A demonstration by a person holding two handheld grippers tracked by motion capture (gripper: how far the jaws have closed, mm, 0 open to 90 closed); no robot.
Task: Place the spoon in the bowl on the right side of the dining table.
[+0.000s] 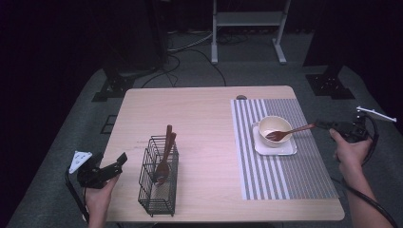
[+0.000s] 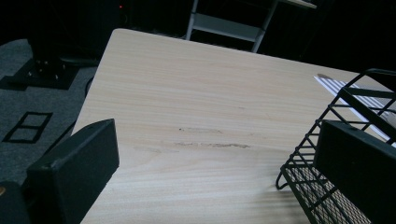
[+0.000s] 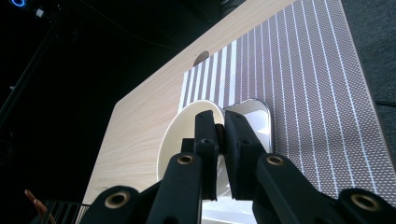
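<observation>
1. Two grippers in use; step in hand, judged: the wooden spoon is being carried at the bowl, its head inside the bowl, which stands on a white plate at 3 o'clock on the table.
2. Right gripper: jaws clenched on the spoon's handle end.
3. Left gripper: jaws released, empty, at 9 o'clock of the wire basket.
4. Next move, judged: either lift clear or let go without tipping the bowl.
</observation>
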